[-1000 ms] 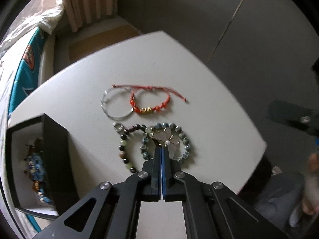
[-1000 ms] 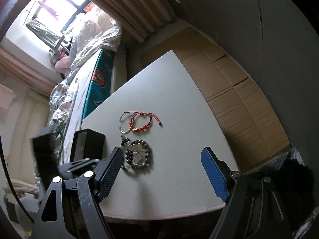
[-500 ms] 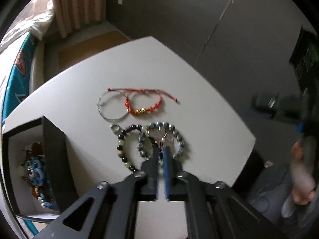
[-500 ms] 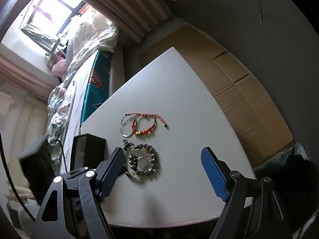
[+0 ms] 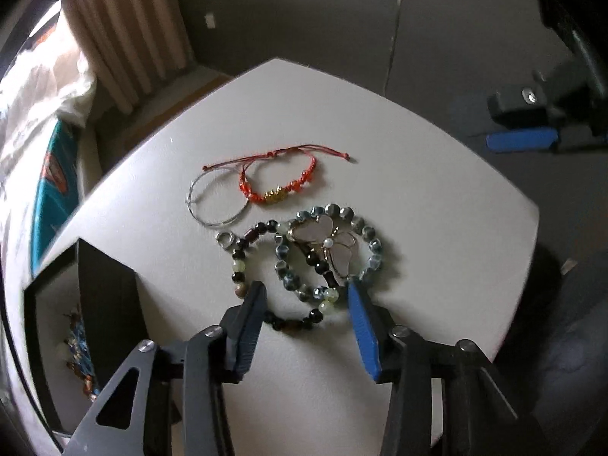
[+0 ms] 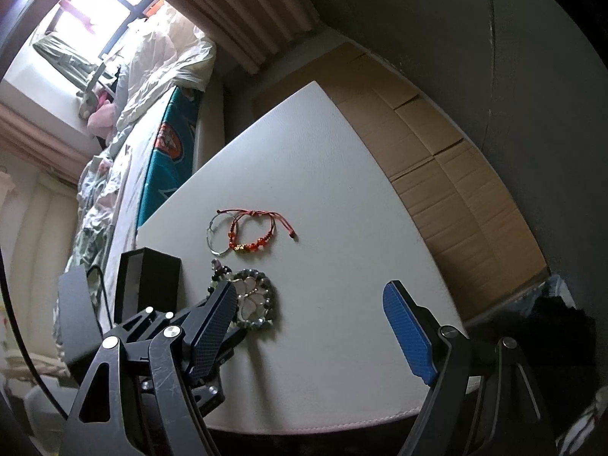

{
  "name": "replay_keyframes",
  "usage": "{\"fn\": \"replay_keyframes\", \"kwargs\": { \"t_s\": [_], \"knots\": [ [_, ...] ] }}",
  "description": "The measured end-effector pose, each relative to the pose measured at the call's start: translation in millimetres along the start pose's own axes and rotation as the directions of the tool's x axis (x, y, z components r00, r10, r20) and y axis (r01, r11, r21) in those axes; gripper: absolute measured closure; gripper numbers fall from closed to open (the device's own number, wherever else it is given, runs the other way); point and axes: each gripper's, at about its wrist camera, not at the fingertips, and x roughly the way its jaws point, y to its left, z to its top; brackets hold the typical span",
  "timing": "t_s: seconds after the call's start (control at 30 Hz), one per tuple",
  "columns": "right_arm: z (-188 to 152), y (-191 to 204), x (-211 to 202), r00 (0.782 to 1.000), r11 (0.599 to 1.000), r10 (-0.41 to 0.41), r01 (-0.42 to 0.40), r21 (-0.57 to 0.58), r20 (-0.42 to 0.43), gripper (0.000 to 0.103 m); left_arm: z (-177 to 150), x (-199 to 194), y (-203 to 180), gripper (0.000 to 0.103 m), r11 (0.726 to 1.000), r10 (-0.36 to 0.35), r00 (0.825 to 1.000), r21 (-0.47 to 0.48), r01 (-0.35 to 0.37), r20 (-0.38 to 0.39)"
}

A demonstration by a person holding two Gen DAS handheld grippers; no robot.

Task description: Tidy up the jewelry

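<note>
On the white table point(image 5: 437, 197) lie a blue-grey bead bracelet point(image 5: 374, 252) with a pale flower brooch point(image 5: 328, 245) inside it, a dark mixed-bead bracelet point(image 5: 239, 266), a red cord bracelet point(image 5: 277, 190) and a thin silver bangle point(image 5: 197, 205). My left gripper point(image 5: 306, 290) is open, its fingertips low on either side of the beaded bracelets. My right gripper point(image 6: 311, 296) is open and empty above the table's near edge; the same jewelry shows in the right wrist view point(image 6: 254, 300).
A black open jewelry box point(image 5: 106, 296) with several bead pieces inside stands at the table's left; it also shows in the right wrist view point(image 6: 148, 285). A bed point(image 6: 144, 121) lies beyond the table. Cardboard point(image 6: 437, 174) covers the floor at the right.
My left gripper was shut over the blue-grey bracelet; it has opened wide and moved closer and lower to the beaded bracelets. My right gripper has stayed open and barely moved.
</note>
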Motion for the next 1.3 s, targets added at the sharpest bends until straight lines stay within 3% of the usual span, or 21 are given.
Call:
{"fn": "replay_keyframes", "kwargs": {
  "t_s": [0.03,0.1,0.13,0.2,0.33,0.4,0.47,0.87,1.1,1.13,1.3],
  "knots": [
    [-1,0,1,1.000,1.000,-0.001,0.001,-0.004,-0.002,0.022,-1,1,-1,0.073,1.000,-0.006,1.000,0.011,0.006,-0.007],
    [0,1,2,1.000,1.000,-0.001,0.001,-0.010,-0.006,0.022,-3,1,4,0.083,0.999,-0.041,0.999,-0.010,0.040,-0.011],
    [-1,2,3,1.000,1.000,0.000,0.000,-0.012,-0.009,0.022,-4,0,6,0.095,0.999,-0.038,0.999,-0.021,0.038,-0.012],
    [-1,3,5,1.000,1.000,0.004,-0.005,-0.017,-0.015,0.022,-3,-3,14,0.095,0.996,-0.066,0.998,-0.054,0.065,-0.017],
    [-4,10,13,0.999,0.999,0.016,-0.017,-0.031,-0.036,0.022,2,-23,35,0.095,0.979,-0.146,0.988,-0.138,0.151,0.043],
    [-4,14,17,0.999,0.999,0.016,-0.017,-0.040,-0.039,0.024,5,-31,44,0.095,0.971,-0.161,0.985,-0.170,0.171,0.067],
    [-5,19,24,0.999,0.999,0.009,-0.012,-0.050,-0.051,0.033,6,-40,56,0.095,0.959,-0.175,0.980,-0.210,0.190,0.091],
    [-8,55,74,0.983,0.982,-0.137,0.119,-0.149,-0.119,0.074,6,-76,105,0.095,0.902,-0.183,0.963,-0.355,0.245,0.200],
    [-19,85,85,0.946,0.916,-0.319,0.291,-0.276,-0.063,0.087,0,-106,125,0.095,0.886,-0.180,0.948,-0.375,0.273,0.264],
    [-21,88,86,0.943,0.910,-0.329,0.299,-0.287,-0.060,0.092,-1,-109,128,0.095,0.884,-0.178,0.946,-0.378,0.274,0.270],
    [-22,94,71,0.951,0.915,-0.309,0.292,-0.277,-0.016,0.093,-16,-122,148,0.095,0.876,-0.144,0.949,-0.410,0.255,0.281]
  ]
}}
